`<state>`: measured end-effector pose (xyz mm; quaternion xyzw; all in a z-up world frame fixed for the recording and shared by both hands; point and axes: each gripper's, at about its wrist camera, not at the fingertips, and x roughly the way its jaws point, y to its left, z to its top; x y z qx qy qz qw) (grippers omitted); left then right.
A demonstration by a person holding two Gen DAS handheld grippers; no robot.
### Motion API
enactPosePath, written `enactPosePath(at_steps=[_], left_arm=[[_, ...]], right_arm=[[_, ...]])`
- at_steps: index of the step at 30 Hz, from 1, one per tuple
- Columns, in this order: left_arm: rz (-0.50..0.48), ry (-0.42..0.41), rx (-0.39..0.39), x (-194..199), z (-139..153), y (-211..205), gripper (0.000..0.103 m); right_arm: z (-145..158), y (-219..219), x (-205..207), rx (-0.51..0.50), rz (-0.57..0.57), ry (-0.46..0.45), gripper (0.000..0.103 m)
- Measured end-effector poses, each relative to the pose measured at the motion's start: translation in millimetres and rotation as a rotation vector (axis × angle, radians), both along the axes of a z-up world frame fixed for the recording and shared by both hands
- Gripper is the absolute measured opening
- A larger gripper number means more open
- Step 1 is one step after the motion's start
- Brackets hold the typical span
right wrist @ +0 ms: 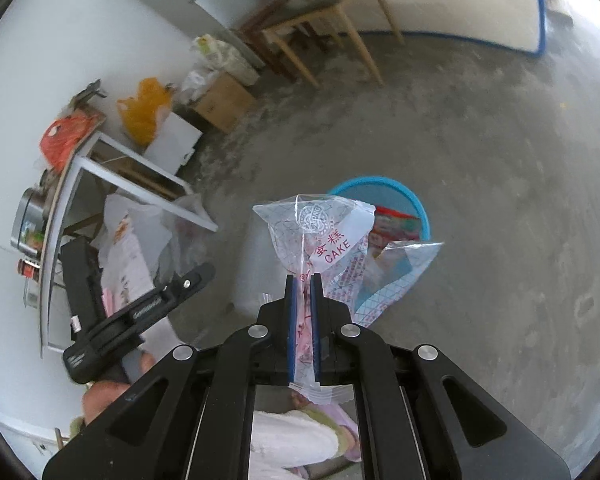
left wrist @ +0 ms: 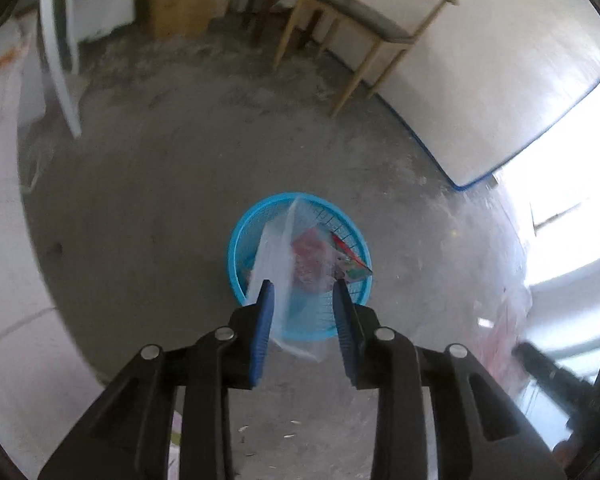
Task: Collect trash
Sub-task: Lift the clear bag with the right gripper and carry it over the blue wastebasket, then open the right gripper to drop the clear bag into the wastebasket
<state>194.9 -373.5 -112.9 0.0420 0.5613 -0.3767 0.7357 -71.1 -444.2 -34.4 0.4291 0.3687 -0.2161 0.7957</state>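
While the clear wrapper (left wrist: 278,276) hangs loose against your left gripper's (left wrist: 303,289) left pad, over the near rim of the blue basket (left wrist: 236,248), treat the item as released but not yet lodged: the jaws stand part-way open, neither pad pressing the film, and its lower corner trails outside the basket wall. Contents of the basket, as visible: a red packet (left wrist: 310,258) and a printed wrapper (left wrist: 354,266) leaning on the far side. Second item: the cake wrapper (right wrist: 320,232), clear film with red lettering, pinched flat between the closed pads of your right gripper (right wrist: 304,278), tail of the film running back between the jaws; it sits just short of the basket (right wrist: 422,216) in that view, beside another clear printed bag (right wrist: 388,276) that seems to hang at the rim, though whether it touches is unclear. To do this step well, I judge you should part the left jaws wider and draw them clear so the film does not cling to the pad, then carry the right gripper squarely over the basket mouth before letting go; light film drifts, so release low. Pose: both grippers tilt steeply down at the concrete floor (left wrist: 160,200), the left almost directly above the basket, the right offset to its near side, and the left tool (right wrist: 140,316) shows blurred at the right view's lower left. Surroundings: wooden chair (left wrist: 364,20), cardboard box (right wrist: 224,104), orange bag (right wrist: 146,110), well apart from the basket.
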Motion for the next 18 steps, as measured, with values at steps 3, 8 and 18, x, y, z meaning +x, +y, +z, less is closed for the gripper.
enactPosePath(at_steps=[3, 8, 18], left_arm=[[0.015, 0.006, -0.024, -1.4, 1.2, 13.6, 0.031], [0.010, -0.082, -0.075, -9.1, 38.9, 53.0, 0.035], [0.017, -0.251, -0.193, -46.4, 121.8, 173.1, 0.048]], right_arm=[[-19.5, -9.2, 13.4, 0.019, 0.010, 0.043, 0.005], [-46.0, -18.5, 57.1, 0.001, 0.050, 0.113, 0.007], [-96.0, -42.6, 134.6, -0.062, 0.090, 0.207, 0.049]])
